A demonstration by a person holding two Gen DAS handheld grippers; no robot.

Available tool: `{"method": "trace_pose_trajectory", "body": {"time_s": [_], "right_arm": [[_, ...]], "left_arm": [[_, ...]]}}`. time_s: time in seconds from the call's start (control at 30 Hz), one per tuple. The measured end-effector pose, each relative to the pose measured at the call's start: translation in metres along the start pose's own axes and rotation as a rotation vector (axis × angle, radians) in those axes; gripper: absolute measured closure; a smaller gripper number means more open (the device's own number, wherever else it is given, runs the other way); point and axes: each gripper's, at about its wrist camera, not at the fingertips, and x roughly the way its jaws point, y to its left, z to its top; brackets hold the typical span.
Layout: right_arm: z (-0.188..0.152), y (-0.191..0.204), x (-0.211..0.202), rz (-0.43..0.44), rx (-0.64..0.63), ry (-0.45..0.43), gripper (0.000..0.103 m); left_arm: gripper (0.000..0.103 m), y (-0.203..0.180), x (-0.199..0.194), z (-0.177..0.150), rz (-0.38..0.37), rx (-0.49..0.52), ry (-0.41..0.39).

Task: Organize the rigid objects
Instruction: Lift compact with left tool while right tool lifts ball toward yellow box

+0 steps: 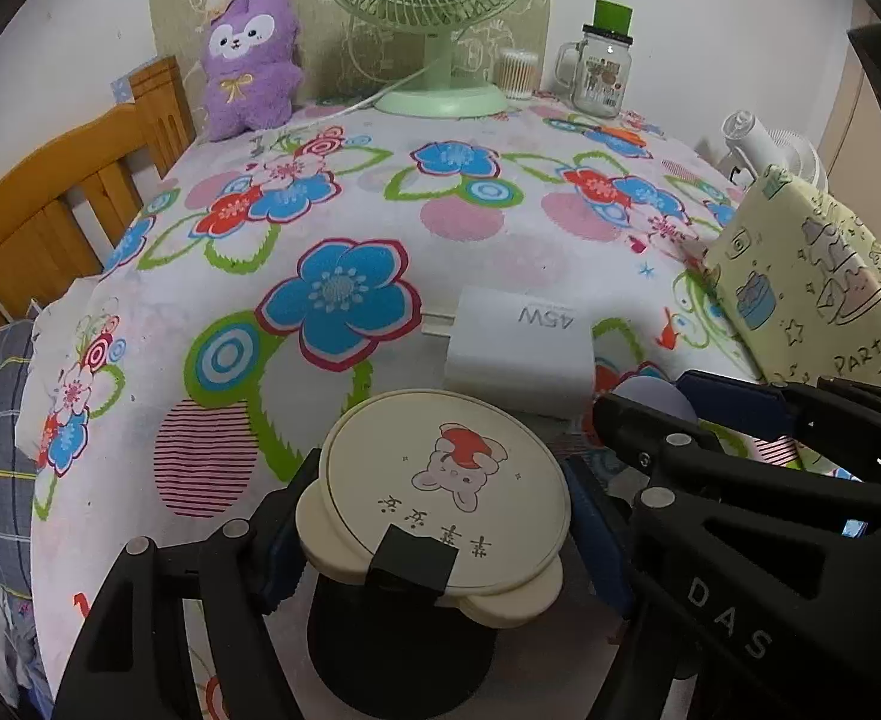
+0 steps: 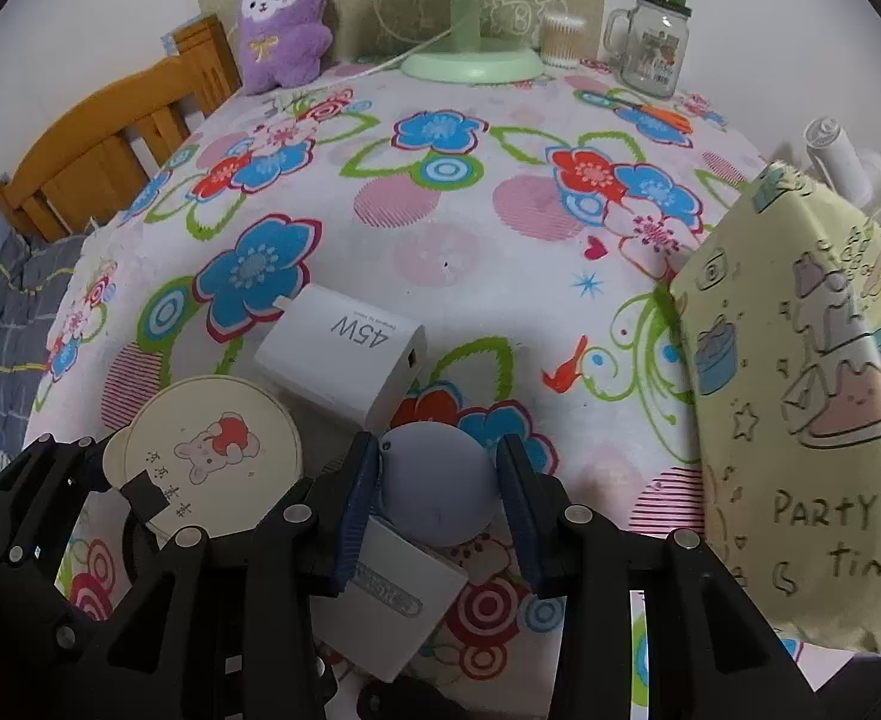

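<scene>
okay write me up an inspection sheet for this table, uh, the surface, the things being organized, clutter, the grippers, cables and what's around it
Surface: floral tablecloth covers the table.
Job's things: white 45W charger lying flat; round cream bear-print case; round grey-blue object; small white flat box under it.
Clutter: purple plush, green fan, cotton swab jar, glass mug jar, yellow "Party time" pouch.
Grippers: left gripper, jaws either side of the cream case; right gripper, jaws shut on the grey-blue object.
Cables: white fan cord at the back.
Surroundings: wooden headboard, white wall, bedding at left.
</scene>
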Motion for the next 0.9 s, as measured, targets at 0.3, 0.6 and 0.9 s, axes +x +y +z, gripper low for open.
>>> {"method": "trace_pose_trajectory", "body": {"time_s": [0.3,0.6,0.9], "right_arm": [[-0.002,-0.007,-0.022,-0.008,0.004,-0.048,0.060],[-0.003,-0.012,-0.045,-0.003,0.002,-0.086,0.060],[-0.008,-0.018,-0.070,-0.005,-0.007,-0.117,0.060]], "left_arm": [[0.026,-0.009,-0.019,0.003,0.016,0.006,-0.042],[0.026,-0.018,-0.039,0.004,0.026,0.008,-0.082],[0.026,-0.030,-0.062,0.004,0.043,0.008,-0.111]]}}
